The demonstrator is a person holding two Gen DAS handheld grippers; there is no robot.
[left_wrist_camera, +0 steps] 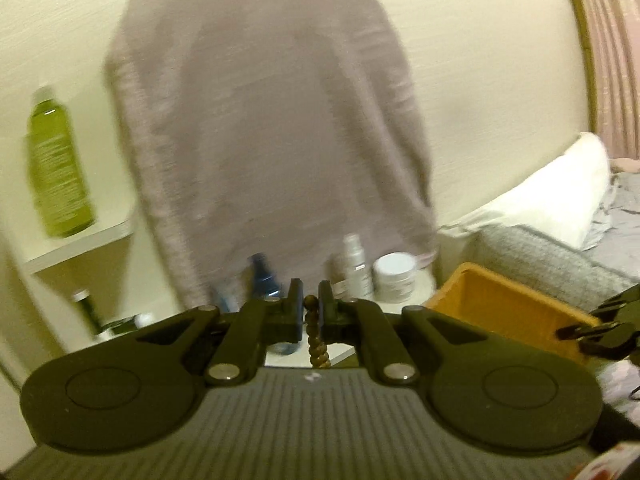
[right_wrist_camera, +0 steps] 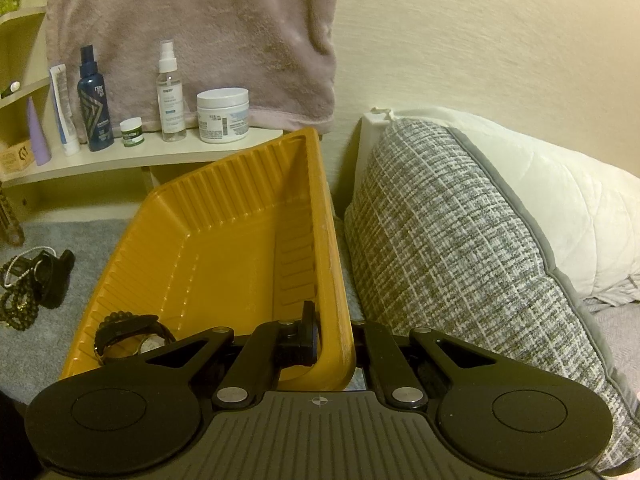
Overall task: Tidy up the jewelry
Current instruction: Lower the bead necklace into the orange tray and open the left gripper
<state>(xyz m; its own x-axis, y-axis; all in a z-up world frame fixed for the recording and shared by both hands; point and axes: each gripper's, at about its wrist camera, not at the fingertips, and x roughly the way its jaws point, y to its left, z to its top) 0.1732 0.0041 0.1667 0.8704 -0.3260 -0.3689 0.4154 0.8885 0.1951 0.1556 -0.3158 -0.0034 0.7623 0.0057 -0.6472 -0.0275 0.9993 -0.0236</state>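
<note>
The left gripper (left_wrist_camera: 311, 307) has its fingers (left_wrist_camera: 295, 307) pressed in on a brown bead strand (left_wrist_camera: 316, 340), which sits squarely between the two pads; the top bead shows just above the pinch and the rest hangs down toward the camera, twisting as it goes. That view is blurred, so the strand's full length cannot be made out. Beyond the fingers stand a blue bottle (left_wrist_camera: 262, 274), a spray bottle (left_wrist_camera: 357, 266) and a white jar (left_wrist_camera: 394, 276) under a hanging towel (left_wrist_camera: 272, 120), with a green bottle (left_wrist_camera: 58, 168) on a shelf to the left and the tray's (left_wrist_camera: 508, 304) far corner to the right. The right gripper (right_wrist_camera: 334, 336) clamps the yellow tray's near right wall: the left finger (right_wrist_camera: 306, 334) sits inside the tray against the wall, the right finger is outside and mostly hidden behind it. The tray (right_wrist_camera: 224, 256) is tilted, its far end raised. Inside, in the near left corner, lie a watch (right_wrist_camera: 150, 344) and a dark bead bracelet (right_wrist_camera: 120, 320), touching each other, well left of the fingers. More beads and a dark strap form a pile (right_wrist_camera: 32, 284) on the grey cover left of the tray. A tweed cushion (right_wrist_camera: 460, 260) lies just right of the tray.
</note>
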